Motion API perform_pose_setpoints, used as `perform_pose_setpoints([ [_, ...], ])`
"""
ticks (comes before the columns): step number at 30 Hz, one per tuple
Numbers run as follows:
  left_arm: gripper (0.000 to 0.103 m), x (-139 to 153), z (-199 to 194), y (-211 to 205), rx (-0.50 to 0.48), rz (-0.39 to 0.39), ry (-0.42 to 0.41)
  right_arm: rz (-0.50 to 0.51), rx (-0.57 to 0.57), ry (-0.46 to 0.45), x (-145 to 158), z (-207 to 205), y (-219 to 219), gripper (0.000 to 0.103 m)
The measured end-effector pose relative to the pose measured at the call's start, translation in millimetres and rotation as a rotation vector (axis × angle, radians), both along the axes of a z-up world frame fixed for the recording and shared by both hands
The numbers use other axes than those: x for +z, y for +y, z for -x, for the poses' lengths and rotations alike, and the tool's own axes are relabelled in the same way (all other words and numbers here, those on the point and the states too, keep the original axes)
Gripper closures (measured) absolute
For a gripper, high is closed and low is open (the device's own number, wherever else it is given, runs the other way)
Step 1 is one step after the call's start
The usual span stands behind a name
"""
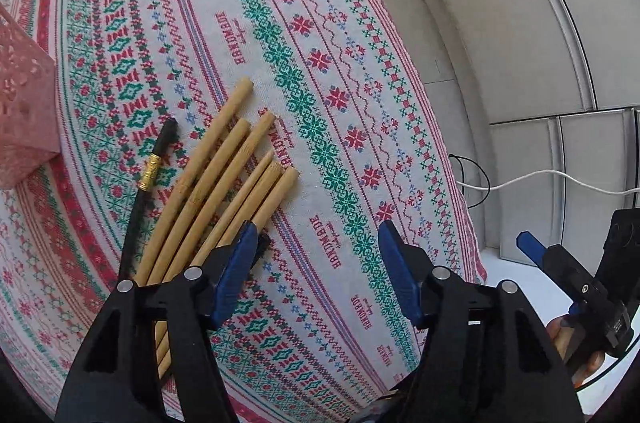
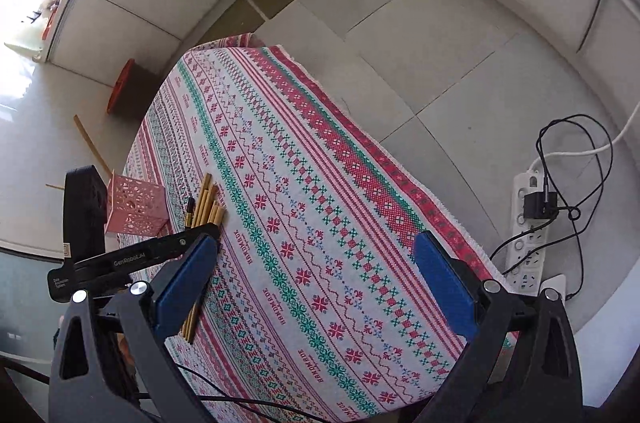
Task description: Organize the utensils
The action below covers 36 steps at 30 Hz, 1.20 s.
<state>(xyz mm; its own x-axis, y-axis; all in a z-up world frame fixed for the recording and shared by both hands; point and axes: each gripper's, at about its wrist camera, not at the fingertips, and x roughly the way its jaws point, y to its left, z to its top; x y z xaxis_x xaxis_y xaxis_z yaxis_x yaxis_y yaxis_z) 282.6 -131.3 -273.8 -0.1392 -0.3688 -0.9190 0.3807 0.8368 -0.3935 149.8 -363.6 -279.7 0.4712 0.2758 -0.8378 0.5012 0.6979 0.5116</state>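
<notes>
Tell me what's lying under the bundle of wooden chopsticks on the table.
The wooden chopsticks lie directly on the patterned tablecloth, with a black chopstick alongside. Their near ends are hidden behind the left gripper, and the table itself is covered by the cloth.

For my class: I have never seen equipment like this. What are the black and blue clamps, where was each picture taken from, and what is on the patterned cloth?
A person holds a clamp-like tool in each hand, each with its own camera looking along two blue fingers. One picture comes from the left hand-held gripper, the other from the right hand-held gripper. Both stand open and hold nothing. On the tablecloth lie a bundle of bamboo chopsticks and one black chopstick with a gold band. A pink basket stands beside them. The left gripper is right at the chopsticks.
</notes>
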Motion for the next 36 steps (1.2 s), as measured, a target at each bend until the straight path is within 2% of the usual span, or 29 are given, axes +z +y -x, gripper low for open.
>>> perform_pose_setpoints([
  [3,0.051,0,-3,-6,-0.011,-0.031,-0.047,-0.050,-0.018,0.019,-8,0,-8,0.007],
  [5,0.056,4,-7,-10,-0.017,-0.028,-0.070,-0.047,-0.022,0.020,-9,1,-11,0.007],
  [7,0.065,9,-10,-13,-0.030,-0.015,-0.070,-0.031,-0.024,0.018,-8,1,-11,0.007],
  [10,0.068,11,-17,-17,-0.040,-0.017,-0.061,-0.032,-0.026,0.025,-9,0,-12,0.007],
  [14,0.070,-5,-22,-20,-0.017,-0.028,-0.043,-0.035,-0.032,0.031,-12,1,-15,0.007],
  [18,0.070,2,-28,-10,0.007,-0.019,-0.075,-0.037,-0.034,0.036,-13,1,-16,0.007],
  [20,0.070,2,-28,-12,-0.026,-0.098,-0.131,-0.040,-0.032,0.039,-14,1,-16,0.007],
  [23,0.071,-12,-15,-26,-0.119,-0.136,-0.111,-0.037,-0.032,0.042,-15,1,-16,0.007],
  [25,0.071,-14,-6,-39,-0.175,-0.090,-0.064,-0.039,-0.034,0.043,-16,1,-16,0.007],
  [28,0.071,-3,-9,-41,-0.162,-0.019,-0.047,-0.040,-0.031,0.047,-17,1,-16,0.007],
  [32,0.071,1,-11,-44,-0.190,-0.037,-0.062,-0.041,-0.039,0.052,-18,1,-18,0.007],
  [36,0.071,-4,-1,-53,-0.222,-0.105,-0.099,-0.052,-0.039,0.056,-20,1,-18,0.007],
])
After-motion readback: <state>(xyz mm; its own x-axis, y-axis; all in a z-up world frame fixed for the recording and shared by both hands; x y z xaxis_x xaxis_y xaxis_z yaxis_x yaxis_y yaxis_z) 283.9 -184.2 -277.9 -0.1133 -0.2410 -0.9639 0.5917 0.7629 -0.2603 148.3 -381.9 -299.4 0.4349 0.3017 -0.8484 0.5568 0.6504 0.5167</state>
